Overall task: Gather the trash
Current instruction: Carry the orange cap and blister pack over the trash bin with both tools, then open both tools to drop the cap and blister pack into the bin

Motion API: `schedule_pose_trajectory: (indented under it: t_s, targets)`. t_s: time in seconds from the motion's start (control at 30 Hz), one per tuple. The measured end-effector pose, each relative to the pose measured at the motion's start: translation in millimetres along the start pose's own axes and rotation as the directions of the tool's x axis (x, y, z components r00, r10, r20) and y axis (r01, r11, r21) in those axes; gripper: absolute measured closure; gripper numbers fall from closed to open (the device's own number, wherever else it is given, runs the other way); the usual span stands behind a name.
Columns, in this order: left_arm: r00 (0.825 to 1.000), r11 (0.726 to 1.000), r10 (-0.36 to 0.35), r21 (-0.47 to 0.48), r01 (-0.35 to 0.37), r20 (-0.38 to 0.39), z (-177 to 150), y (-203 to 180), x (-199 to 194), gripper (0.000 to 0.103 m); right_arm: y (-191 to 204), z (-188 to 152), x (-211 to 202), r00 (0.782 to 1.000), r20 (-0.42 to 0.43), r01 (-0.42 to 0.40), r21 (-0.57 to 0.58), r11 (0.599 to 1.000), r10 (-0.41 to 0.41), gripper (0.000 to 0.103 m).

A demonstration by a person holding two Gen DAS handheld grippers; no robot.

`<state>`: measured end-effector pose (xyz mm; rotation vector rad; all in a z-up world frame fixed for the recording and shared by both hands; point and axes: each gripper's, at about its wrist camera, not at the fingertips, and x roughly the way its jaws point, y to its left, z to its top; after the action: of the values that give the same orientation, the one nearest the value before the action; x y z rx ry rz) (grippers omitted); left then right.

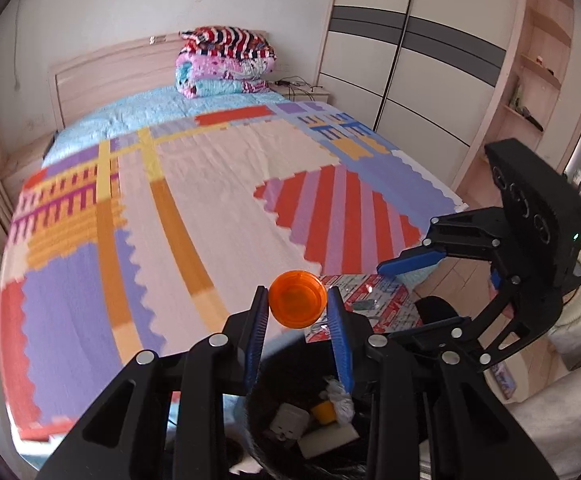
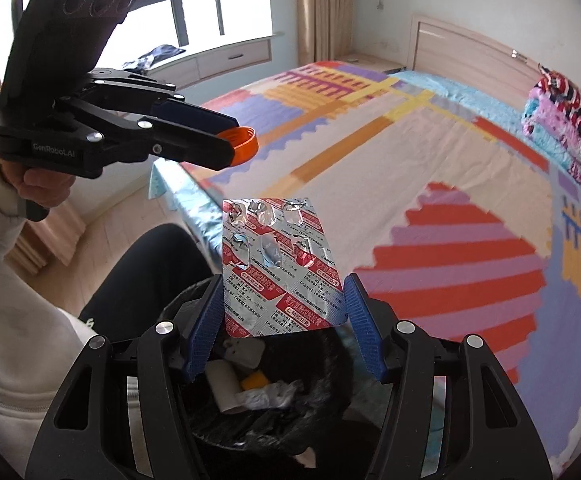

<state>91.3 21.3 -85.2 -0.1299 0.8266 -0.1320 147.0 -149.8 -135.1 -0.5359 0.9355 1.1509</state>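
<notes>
My left gripper point(image 1: 297, 307) is shut on an orange plastic cap point(image 1: 297, 299), held above the black-lined trash bin point(image 1: 266, 436). The cap also shows in the right wrist view point(image 2: 242, 145) at the left gripper's tips point(image 2: 232, 148). My right gripper point(image 2: 284, 304) holds a red and silver empty blister pack point(image 2: 278, 268) by its side edges, above the same bin point(image 2: 322, 364). In the left wrist view the right gripper point(image 1: 394, 268) reaches in from the right, with the blister pack point(image 1: 370, 300) below it. The bin holds a white box, a yellow piece and crumpled wrappers.
A bed with a colourful patterned cover point(image 1: 210, 200) fills the space ahead. Folded quilts point(image 1: 226, 60) lie at its head. A wardrobe point(image 1: 410, 60) stands on the right in the left wrist view. A window point(image 2: 210, 0) and the person's dark trouser leg point(image 2: 138, 280) show in the right wrist view.
</notes>
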Motion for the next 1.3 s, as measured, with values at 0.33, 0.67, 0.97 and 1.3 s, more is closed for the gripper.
schedule_pose_trajectory:
  t_s: [0.33, 0.67, 0.97, 1.3]
  targets:
    - [0.996, 0.998, -0.060, -0.041, 0.057, -0.070, -53, -17, 13, 0.074, 24, -41, 22, 0.995, -0.063, -0.076, 0.026, 0.997, 0.078, 0.043]
    - [0.974, 0.991, -0.090, -0.113, 0.067, -0.209, -96, -10, 65, 0.074, 22, -70, 63, 0.982, -0.163, -0.081, 0.093, 0.992, 0.095, 0.043]
    - [0.948, 0.986, -0.095, -0.156, 0.049, -0.303, -114, -3, 107, 0.074, 22, -84, 97, 0.964, -0.262, -0.017, 0.126, 0.992, 0.050, 0.043]
    - [0.931, 0.983, -0.097, -0.181, 0.034, -0.351, -124, -6, 123, 0.074, 22, -85, 107, 0.961, -0.273, 0.008, 0.164, 0.986, 0.038, 0.043]
